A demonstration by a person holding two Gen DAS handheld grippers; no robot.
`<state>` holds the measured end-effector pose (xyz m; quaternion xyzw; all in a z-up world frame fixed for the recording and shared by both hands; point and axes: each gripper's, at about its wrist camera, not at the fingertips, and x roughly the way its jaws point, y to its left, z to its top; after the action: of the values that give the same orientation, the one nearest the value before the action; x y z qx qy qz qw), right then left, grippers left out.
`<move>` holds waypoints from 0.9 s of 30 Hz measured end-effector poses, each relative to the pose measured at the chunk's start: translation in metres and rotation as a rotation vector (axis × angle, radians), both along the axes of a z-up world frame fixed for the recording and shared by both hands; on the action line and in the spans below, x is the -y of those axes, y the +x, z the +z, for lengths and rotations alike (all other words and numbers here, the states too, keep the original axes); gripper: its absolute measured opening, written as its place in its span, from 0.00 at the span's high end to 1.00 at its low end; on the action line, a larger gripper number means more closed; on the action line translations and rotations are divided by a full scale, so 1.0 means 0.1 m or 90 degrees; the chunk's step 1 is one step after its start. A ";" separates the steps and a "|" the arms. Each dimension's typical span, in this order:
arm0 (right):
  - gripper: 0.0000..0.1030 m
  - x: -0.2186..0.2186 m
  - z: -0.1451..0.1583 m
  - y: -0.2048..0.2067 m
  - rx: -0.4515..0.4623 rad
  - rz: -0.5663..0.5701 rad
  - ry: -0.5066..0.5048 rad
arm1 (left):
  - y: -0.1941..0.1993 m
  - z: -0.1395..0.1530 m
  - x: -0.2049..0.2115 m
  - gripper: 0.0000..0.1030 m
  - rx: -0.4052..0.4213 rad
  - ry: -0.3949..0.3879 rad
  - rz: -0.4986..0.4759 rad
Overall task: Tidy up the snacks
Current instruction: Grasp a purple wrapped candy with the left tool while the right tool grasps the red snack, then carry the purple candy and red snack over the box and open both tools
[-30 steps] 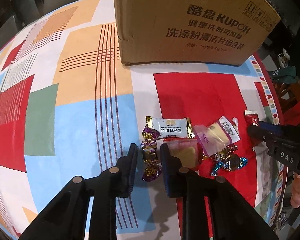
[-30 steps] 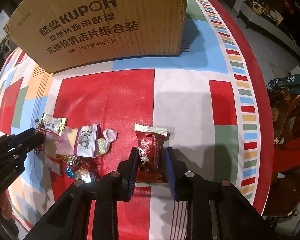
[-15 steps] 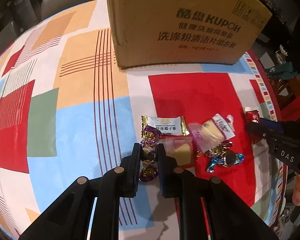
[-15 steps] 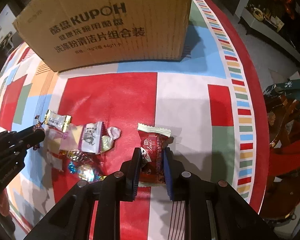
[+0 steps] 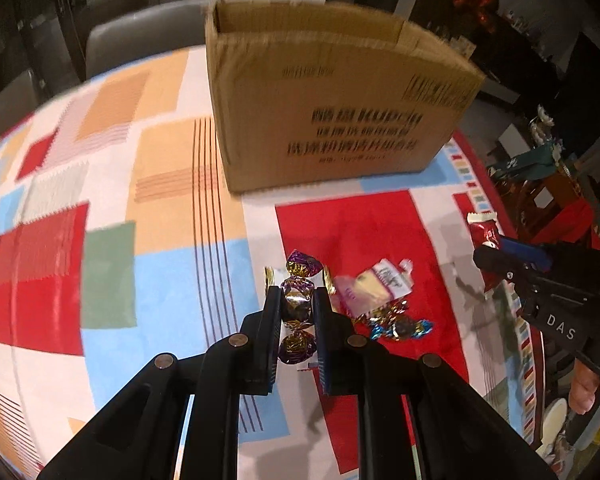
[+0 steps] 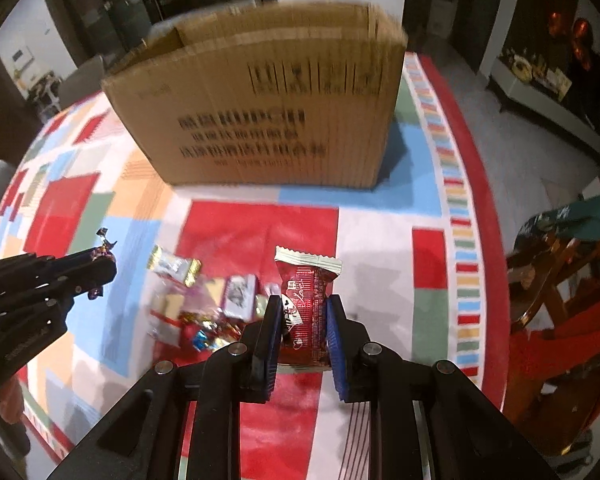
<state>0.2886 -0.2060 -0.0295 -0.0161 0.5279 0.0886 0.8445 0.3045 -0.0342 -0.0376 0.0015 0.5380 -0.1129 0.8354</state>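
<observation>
You had the left gripper [image 5: 297, 312] clenched on the purple candy [image 5: 298, 300] and the right gripper [image 6: 304, 320] on the red packet [image 6: 306, 304], needing clearance over the box [image 5: 332, 92] rim at twelve o'clock.

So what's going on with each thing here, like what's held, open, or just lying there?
Left gripper: fingers shut on the purple candy.
Purple candy: clamped, off the table.
Right gripper: fingers shut on the red packet.
Red packet: clamped, upright.
Box: open at the top, standing on the table; its contents are not visible.
Loose snacks: lying in a small pile on the tablecloth.
</observation>
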 end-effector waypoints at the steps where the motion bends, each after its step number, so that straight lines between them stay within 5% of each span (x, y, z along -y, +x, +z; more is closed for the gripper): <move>1: 0.78 -0.01 0.06 -0.03 0.014 0.003 0.000 | -0.02 0.06 0.01 0.84 0.010 0.004 -0.006; 27: 0.78 0.06 1.02 0.48 0.194 0.021 0.114 | 0.39 1.09 0.15 0.84 0.172 -0.026 -0.039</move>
<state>0.3365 -0.2121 0.0724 0.0369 0.3836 0.1458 0.9112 0.3434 -0.0491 0.0710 0.0159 0.4176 -0.1481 0.8963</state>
